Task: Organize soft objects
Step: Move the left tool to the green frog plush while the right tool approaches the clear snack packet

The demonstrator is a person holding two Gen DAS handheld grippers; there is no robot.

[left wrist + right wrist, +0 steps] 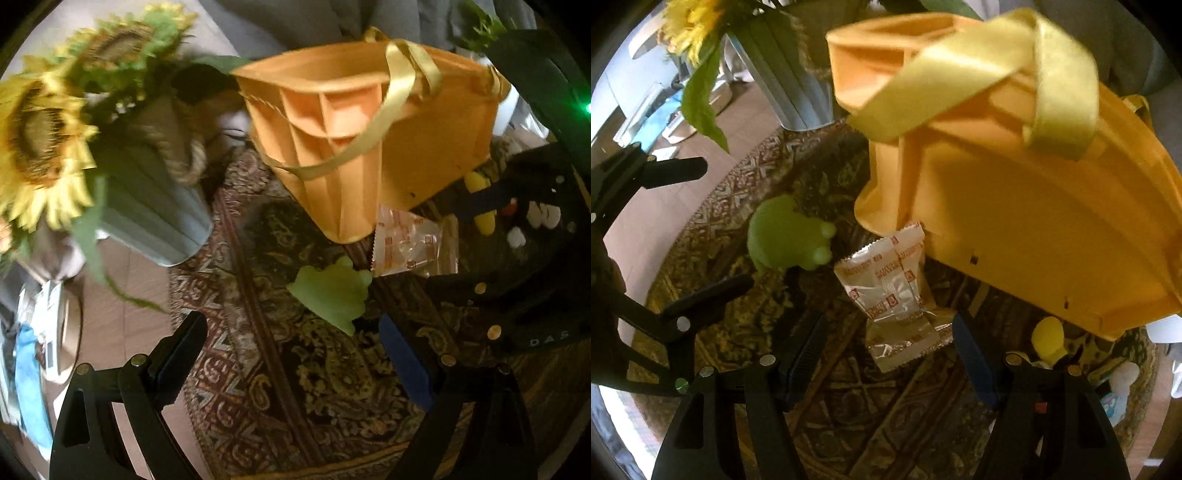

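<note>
Both hand-held grippers hang over the patterned round rug (849,417), angled steeply down, as I set about sorting the soft things into the orange fabric organiser bag (424,158) with its yellow ribbon handles and open inner compartments.

Left gripper (291,354): jaws spread wide, nothing between them. Just beyond its fingertips, on the near side of the bag, lies the soft pale-green frog-shaped squeeze toy (332,291), untouched and flat on the rug.

Right gripper (890,354): jaws about half open and empty. Between its fingertips, and slightly ahead, sits the crinkly clear-and-brown plastic snack packet (894,291), its far corner resting against the bag's (1034,221) near wall. The green toy (786,236) lies just beside the packet, on the side away from the bag. A small soft yellow toy (1049,336) rests at the bag's foot, partly hidden behind my right finger.

A ribbed grey vase of artificial sunflowers (155,218) stands beside the bag, on the rug's edge.

By my reading, this is the reach: nothing is picked up yet and no soft item shows in the bag's visible compartments. Next, each gripper needs to drop until its pads straddle its target, close gently since both items will squash or crackle, then lift clear of the bag's rim without snagging the drooping handles.
</note>
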